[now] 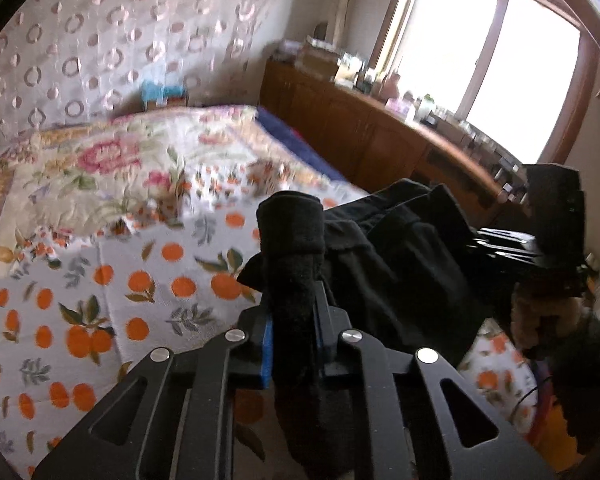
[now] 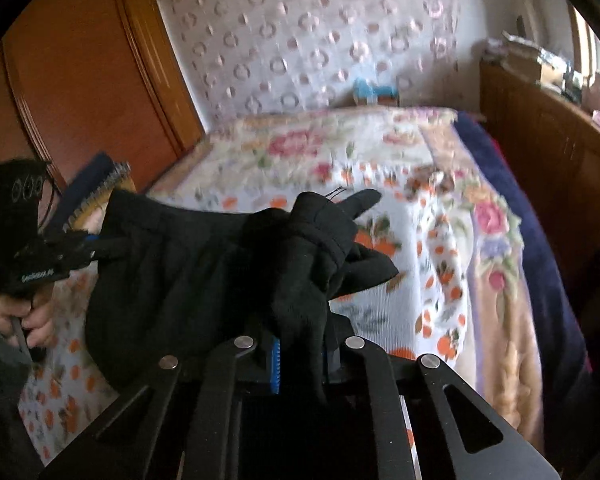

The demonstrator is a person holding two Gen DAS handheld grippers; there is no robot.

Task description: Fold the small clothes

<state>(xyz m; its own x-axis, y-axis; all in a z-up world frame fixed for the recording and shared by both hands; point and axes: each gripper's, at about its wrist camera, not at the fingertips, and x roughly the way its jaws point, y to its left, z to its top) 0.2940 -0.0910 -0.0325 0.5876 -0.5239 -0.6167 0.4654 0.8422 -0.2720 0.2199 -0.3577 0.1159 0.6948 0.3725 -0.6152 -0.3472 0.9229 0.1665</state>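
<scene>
A small black garment (image 1: 400, 248) hangs stretched between both grippers above the bed. In the left wrist view my left gripper (image 1: 296, 320) is shut on a bunched black edge that rises past its blue pads. The cloth runs right to my right gripper (image 1: 500, 244), held by a hand. In the right wrist view my right gripper (image 2: 300, 344) is shut on a crumpled corner of the black garment (image 2: 180, 264). The rest sags leftward to the left gripper (image 2: 80, 248), with a hand (image 2: 32, 320) under it.
Below lies a bed with an orange-fruit sheet (image 1: 100, 300) and a floral quilt (image 1: 100, 168) farther back. A navy blanket (image 2: 520, 200) drapes the bed's right side. A wooden cabinet (image 1: 360, 128) with several bottles stands under the window; a wooden wardrobe (image 2: 80, 80) stands left.
</scene>
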